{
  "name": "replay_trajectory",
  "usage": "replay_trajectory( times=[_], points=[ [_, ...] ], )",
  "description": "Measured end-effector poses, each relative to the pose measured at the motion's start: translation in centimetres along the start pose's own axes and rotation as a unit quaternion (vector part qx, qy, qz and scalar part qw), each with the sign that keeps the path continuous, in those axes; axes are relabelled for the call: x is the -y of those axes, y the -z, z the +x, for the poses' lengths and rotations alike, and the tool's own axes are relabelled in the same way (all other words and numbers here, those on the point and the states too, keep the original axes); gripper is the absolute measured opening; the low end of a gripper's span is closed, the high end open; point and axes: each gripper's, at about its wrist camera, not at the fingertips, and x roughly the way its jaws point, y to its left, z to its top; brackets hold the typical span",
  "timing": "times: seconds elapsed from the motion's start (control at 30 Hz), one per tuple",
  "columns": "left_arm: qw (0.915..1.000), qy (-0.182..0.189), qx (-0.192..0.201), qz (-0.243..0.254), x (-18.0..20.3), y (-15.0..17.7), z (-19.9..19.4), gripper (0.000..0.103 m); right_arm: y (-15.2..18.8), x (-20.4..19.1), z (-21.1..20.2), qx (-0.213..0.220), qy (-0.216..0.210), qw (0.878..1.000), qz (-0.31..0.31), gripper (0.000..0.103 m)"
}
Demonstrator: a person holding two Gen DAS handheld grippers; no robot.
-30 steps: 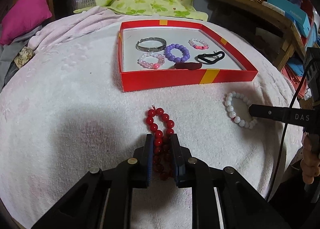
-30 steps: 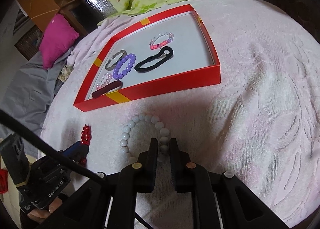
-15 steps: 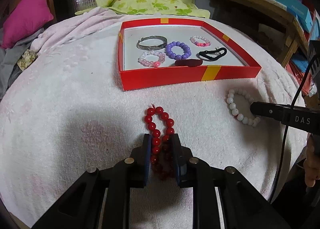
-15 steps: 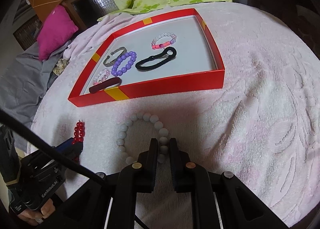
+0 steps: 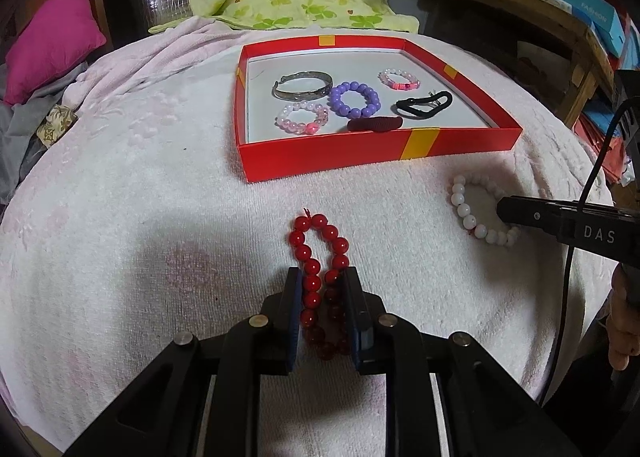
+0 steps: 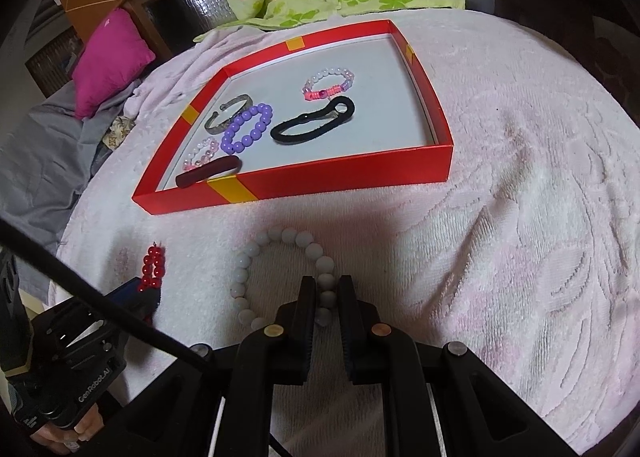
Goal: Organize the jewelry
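Both bracelets unmoved; left claw stays clamped on red beads.

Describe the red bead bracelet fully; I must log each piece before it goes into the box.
The red bead bracelet is a strand of glossy, round, glass-like red beads with a small thread knot at its far end. It lies on the white towel, squeezed into a narrow loop, in front of the red box and outside it. The left gripper is shut on its near half; its fingers press both sides.

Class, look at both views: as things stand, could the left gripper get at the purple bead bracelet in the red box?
Probably not yet: the left gripper is shut on the red bead bracelet, though the path to the purple bead bracelet looks clear.
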Motion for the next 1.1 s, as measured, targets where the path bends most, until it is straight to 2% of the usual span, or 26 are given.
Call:
replay_trajectory(
  times=[0.67, 0.7, 0.8, 0.9, 1.1],
  points=[
    [0.9998, 0.014, 0.01, 0.01, -0.2, 0.1, -0.5, 0.018, 0.2, 0.1, -0.2, 0.007, -0.003, 1.0, -0.004, 0.014],
    [0.9998, 0.015, 0.012, 0.008, -0.3, 0.0, -0.6, 0.018, 0.2, 0.1, -0.2, 0.006, -0.003, 1.0, -0.003, 0.014],
    [0.9994, 0.023, 0.026, -0.007, -1.0, -0.3, -1.2, 0.009, 0.2, 0.2, -0.2, 0.006, -0.004, 1.0, -0.003, 0.014],
    [0.9987, 0.034, 0.03, -0.022, -1.6, -0.5, -1.4, 0.009, 0.2, 0.2, -0.2, 0.006, -0.006, 1.0, -0.002, 0.014],
    [0.9985, 0.032, 0.021, -0.04, -2.4, -0.5, -1.0, 0.009, 0.2, 0.4, -0.2, 0.005, -0.012, 1.0, 0.008, 0.014]
  ],
)
